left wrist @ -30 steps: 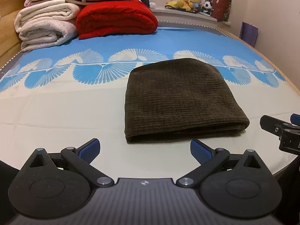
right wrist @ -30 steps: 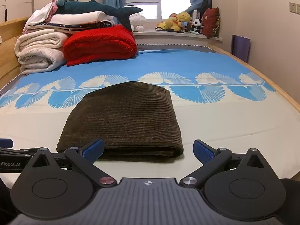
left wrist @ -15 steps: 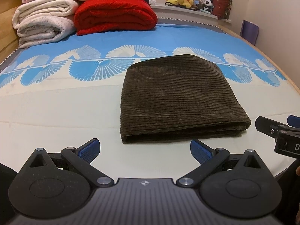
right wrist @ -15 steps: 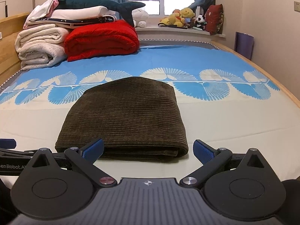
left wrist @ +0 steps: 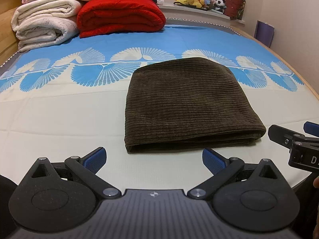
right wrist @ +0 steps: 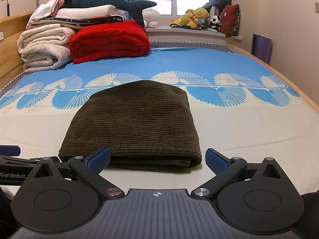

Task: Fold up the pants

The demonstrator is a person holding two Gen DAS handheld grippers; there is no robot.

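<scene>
The dark brown corduroy pants [left wrist: 185, 103] lie folded into a compact rectangle on the bed, with the layered edge toward me; they also show in the right wrist view [right wrist: 133, 123]. My left gripper [left wrist: 153, 159] is open and empty, just short of the pants' near left edge. My right gripper [right wrist: 157, 159] is open and empty, close to the pants' near edge. The right gripper's fingers [left wrist: 283, 135] show at the right of the left wrist view, beside the pants' right corner.
The bed sheet [left wrist: 59, 119] is cream near me and blue-patterned farther back. Folded white blankets [left wrist: 43, 23] and a red blanket [left wrist: 119, 18] are stacked at the far left. Stuffed toys [right wrist: 195, 18] sit on the window sill. The bed's wooden edge [right wrist: 289, 81] runs along the right.
Both grippers have moved slightly closer to the pants and the views have shifted a little. The pants have not moved. Both grippers stay open.
</scene>
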